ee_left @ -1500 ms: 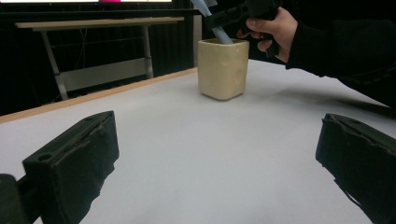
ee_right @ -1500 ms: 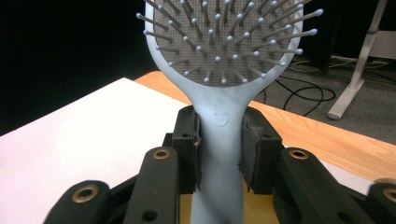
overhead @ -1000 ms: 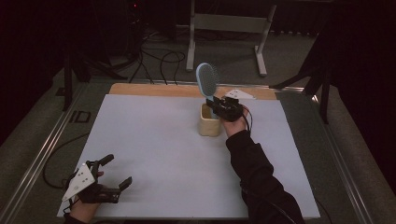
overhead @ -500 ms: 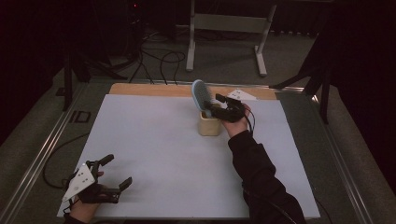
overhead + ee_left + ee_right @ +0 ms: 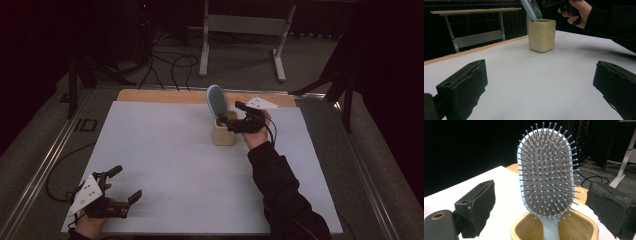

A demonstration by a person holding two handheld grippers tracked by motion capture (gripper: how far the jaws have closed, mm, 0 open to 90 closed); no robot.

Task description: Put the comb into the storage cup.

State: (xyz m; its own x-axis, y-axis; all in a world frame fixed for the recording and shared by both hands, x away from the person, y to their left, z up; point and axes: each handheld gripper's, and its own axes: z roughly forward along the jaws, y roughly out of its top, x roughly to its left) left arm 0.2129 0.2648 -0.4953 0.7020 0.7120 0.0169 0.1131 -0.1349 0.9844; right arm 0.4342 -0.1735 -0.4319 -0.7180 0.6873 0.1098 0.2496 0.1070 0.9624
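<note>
A pale blue hairbrush (image 5: 547, 177) stands handle-down in a tan cup (image 5: 223, 133) at the table's far middle. The right gripper (image 5: 236, 116), its 2 jaws just spread, should back off straight to avoid the bristles. The left gripper (image 5: 121, 186) rests spread near left.

the high view looks forward and down over the whole worktop (image 5: 170, 165). the left gripper view looks low across it toward the far cup (image 5: 541, 35); the right gripper view sits close above that cup (image 5: 579, 225).
</note>
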